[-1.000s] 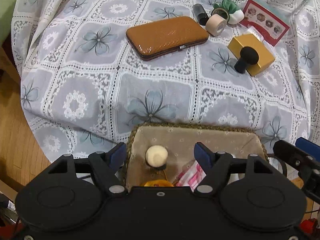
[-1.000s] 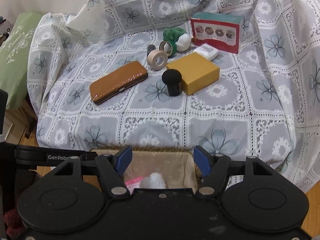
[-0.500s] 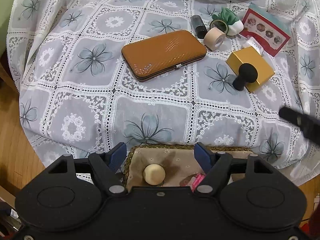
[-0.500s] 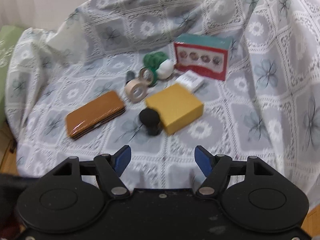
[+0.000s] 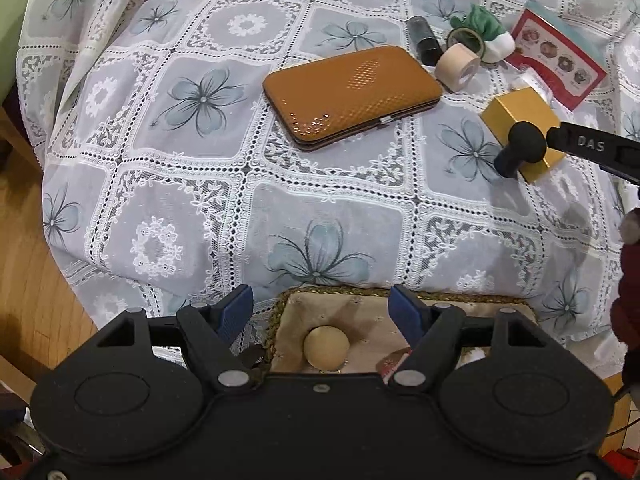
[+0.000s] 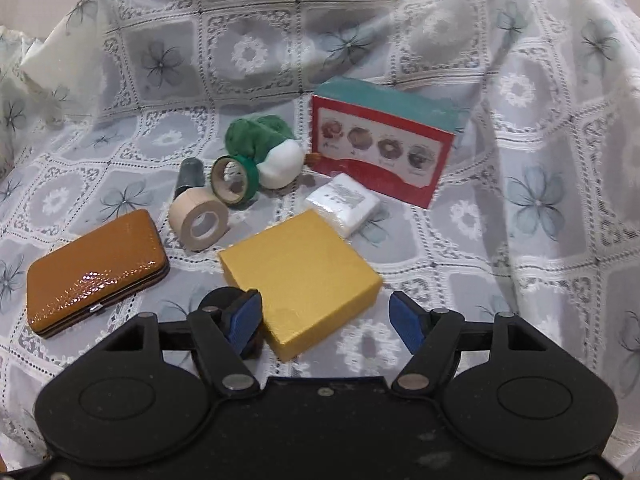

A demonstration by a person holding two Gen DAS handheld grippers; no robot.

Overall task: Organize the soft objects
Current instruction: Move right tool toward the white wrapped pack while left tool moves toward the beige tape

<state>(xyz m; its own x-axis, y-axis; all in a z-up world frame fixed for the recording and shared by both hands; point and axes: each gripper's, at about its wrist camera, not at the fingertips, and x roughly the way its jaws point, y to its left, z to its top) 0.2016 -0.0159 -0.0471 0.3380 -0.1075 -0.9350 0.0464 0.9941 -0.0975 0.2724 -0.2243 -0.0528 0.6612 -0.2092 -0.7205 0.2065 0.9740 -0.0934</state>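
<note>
A woven basket (image 5: pixel 280 320) with a beige lining sits at the near edge of the cloth under my left gripper (image 5: pixel 324 312), which is open and empty. A cream puff ball (image 5: pixel 326 347) and a pink-white soft item (image 5: pixel 394 362) lie in the basket. My right gripper (image 6: pixel 326 316) is open and empty, low over the yellow box (image 6: pixel 300 276). A black sponge puff (image 6: pixel 218 300) stands beside its left fingertip (image 6: pixel 246 320). In the left wrist view the puff (image 5: pixel 524 144) stands against the yellow box (image 5: pixel 520 110). A green and white plush (image 6: pixel 268 148) lies further back.
On the lace cloth lie a brown leather case (image 6: pixel 94 268), a beige tape roll (image 6: pixel 198 220), a green tape roll (image 6: pixel 234 178), a dark cylinder (image 6: pixel 190 174), a white tissue pack (image 6: pixel 344 204) and a red and teal box (image 6: pixel 380 152). Wooden floor (image 5: pixel 24 280) lies left.
My right gripper has moved forward from the basket to the yellow box and the black puff. My left gripper has risen a little over the basket.
</note>
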